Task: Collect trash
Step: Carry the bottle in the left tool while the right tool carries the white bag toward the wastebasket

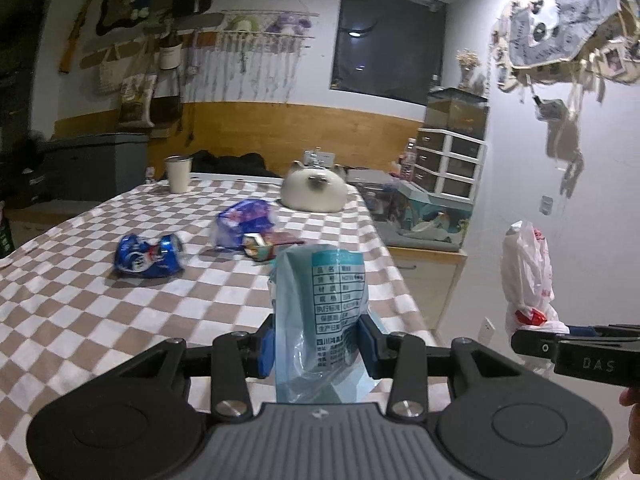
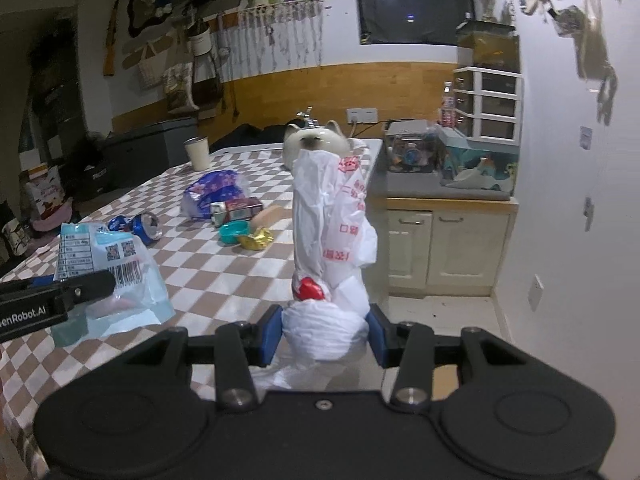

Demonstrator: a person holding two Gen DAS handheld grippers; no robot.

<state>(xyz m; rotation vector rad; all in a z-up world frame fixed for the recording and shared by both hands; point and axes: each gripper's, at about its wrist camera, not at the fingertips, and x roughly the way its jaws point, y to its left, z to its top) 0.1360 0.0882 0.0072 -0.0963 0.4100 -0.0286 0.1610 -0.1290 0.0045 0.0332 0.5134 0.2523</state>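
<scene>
My left gripper is shut on a light blue plastic wrapper with a printed label, held above the checkered table's near right edge. The wrapper also shows in the right wrist view. My right gripper is shut on a white plastic bag with red print, held upright to the right of the table; the bag also shows in the left wrist view. On the table lie a crushed blue can, a blue-purple wrapper, a small carton, a teal lid and gold foil.
The checkered table also holds a white cup and a cream cat-shaped cushion at its far end. A cabinet with boxes and a drawer unit stands right of the table. A dark bin stands at the far left.
</scene>
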